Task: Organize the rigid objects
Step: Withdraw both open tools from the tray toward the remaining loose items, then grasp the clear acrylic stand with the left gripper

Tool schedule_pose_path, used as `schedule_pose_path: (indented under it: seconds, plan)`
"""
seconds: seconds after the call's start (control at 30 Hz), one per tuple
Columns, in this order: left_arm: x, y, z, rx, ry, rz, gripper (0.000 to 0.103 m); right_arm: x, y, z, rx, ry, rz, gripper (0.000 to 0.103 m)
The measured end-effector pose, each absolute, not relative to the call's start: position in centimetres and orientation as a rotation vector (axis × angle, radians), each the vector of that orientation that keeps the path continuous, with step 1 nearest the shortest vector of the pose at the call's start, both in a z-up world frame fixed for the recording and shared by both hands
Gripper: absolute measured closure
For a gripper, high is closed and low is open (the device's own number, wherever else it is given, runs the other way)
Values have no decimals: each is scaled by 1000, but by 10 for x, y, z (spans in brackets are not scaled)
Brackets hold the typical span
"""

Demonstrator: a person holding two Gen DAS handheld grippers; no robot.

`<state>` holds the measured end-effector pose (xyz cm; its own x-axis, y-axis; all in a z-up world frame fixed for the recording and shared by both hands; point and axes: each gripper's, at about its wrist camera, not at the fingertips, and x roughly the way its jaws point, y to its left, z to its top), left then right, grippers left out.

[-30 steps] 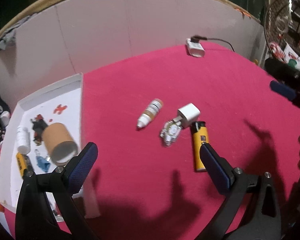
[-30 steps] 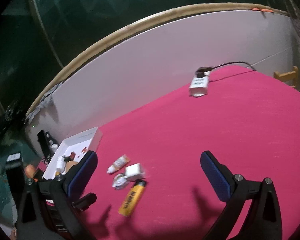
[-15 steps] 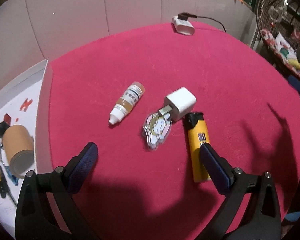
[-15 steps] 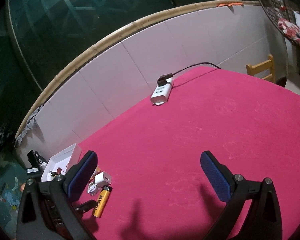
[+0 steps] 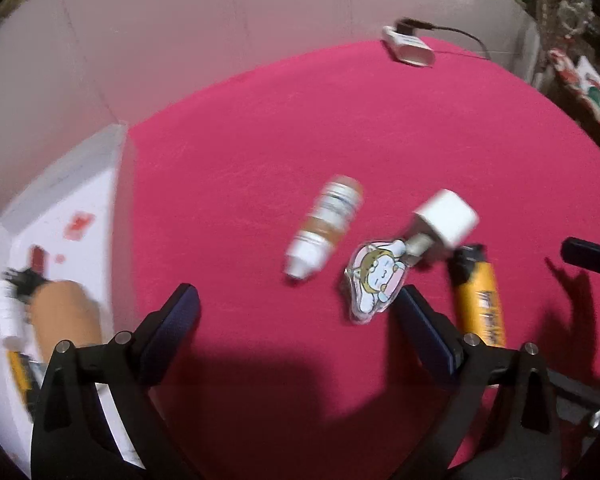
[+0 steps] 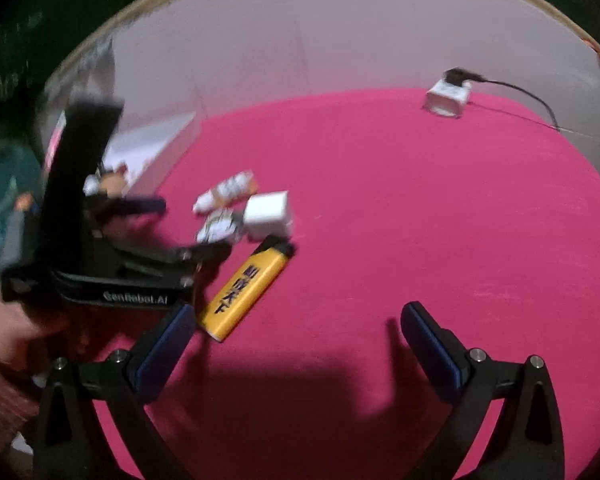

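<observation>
Both grippers, left and right, hang apart and empty. We see bottle, charger, charm and lighter mid-counter; the tray at its left edge holds several pieces.

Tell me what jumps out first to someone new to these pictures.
A bright pink tablecloth fills both views. At its middle lies a small cluster: yellow lighter, white charger cube, cartoon charm and small bottle. Both claws, left and right, hang open, empty.
</observation>
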<state>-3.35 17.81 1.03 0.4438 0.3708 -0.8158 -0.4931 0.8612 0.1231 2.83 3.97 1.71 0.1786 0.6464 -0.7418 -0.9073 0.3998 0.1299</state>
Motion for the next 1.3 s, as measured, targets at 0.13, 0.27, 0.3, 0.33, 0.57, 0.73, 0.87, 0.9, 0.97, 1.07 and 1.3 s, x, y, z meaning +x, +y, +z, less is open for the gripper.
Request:
schedule_pose_path:
  seconds: [0.13,0.27,0.3,0.33,0.57,0.73,0.87,0.9,0.97,1.07,1.3]
  plan:
    - [-45,188,18,-162,945,543,4,21,64,16,-472,775,1109,0]
    - [-44,177,20,-110,950,535,4,18,80,3,-532,798,1102,0]
    - [-43,175,18,-108,954,524,4,18,80,0,-549,796,1096,0]
    - [-43,174,17,-112,959,512,4,20,77,0,-550,794,1098,0]
    - [-35,156,13,-238,948,270,3,89,23,7,-404,839,970,0]
    - [-30,142,17,-257,930,159,3,104,1,16,-312,823,1023,0]
    - [-31,155,19,-278,921,198,3,97,3,18,-324,799,1071,0]
    - [-32,159,20,-281,916,210,3,97,5,19,-328,797,1078,0]
    - [-34,166,23,-294,908,210,3,92,10,17,-326,811,1078,0]
    - [-27,167,25,-300,911,148,3,98,10,13,-300,851,1064,0]
    - [10,172,28,-255,952,96,3,102,3,12,-263,874,1048,0]
